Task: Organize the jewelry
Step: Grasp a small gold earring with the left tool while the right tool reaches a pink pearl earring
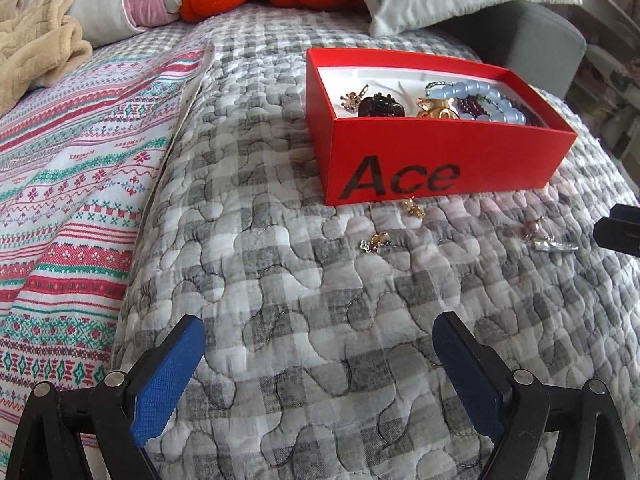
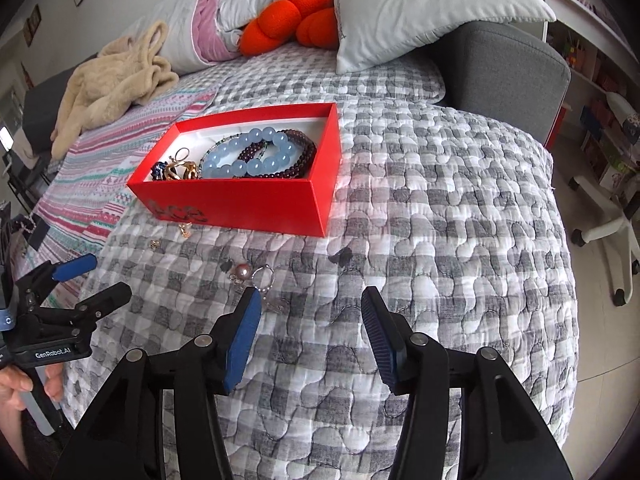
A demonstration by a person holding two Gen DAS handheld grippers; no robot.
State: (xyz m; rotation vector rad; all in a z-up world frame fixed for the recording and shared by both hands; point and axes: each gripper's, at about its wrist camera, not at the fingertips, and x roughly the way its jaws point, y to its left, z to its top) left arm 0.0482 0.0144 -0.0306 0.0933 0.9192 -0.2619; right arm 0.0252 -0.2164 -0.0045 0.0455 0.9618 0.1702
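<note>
A red "Ace" box [image 1: 440,160] [image 2: 256,204] sits on the grey checked quilt and holds a pale blue bead bracelet [image 2: 248,154], a dark purple bracelet [image 2: 298,156] and several rings and earrings [image 1: 376,106]. Loose pieces lie on the quilt in front of the box: a gold earring [image 1: 413,208], a small gem piece [image 1: 376,242], a pearl piece with a ring [image 2: 250,274] [image 1: 546,236] and a dark stud [image 2: 340,257]. My left gripper [image 1: 318,340] [image 2: 94,276] is open and empty, short of the box. My right gripper [image 2: 310,312] is open and empty, just behind the pearl piece.
A striped patterned blanket [image 1: 80,184] lies left of the quilt. A beige fleece [image 2: 112,80], pillows [image 2: 420,8] and an orange knot cushion [image 2: 292,20] lie at the back. A grey sofa arm [image 2: 512,68] is behind right. The bed edge drops off at right toward an office chair [image 2: 608,232].
</note>
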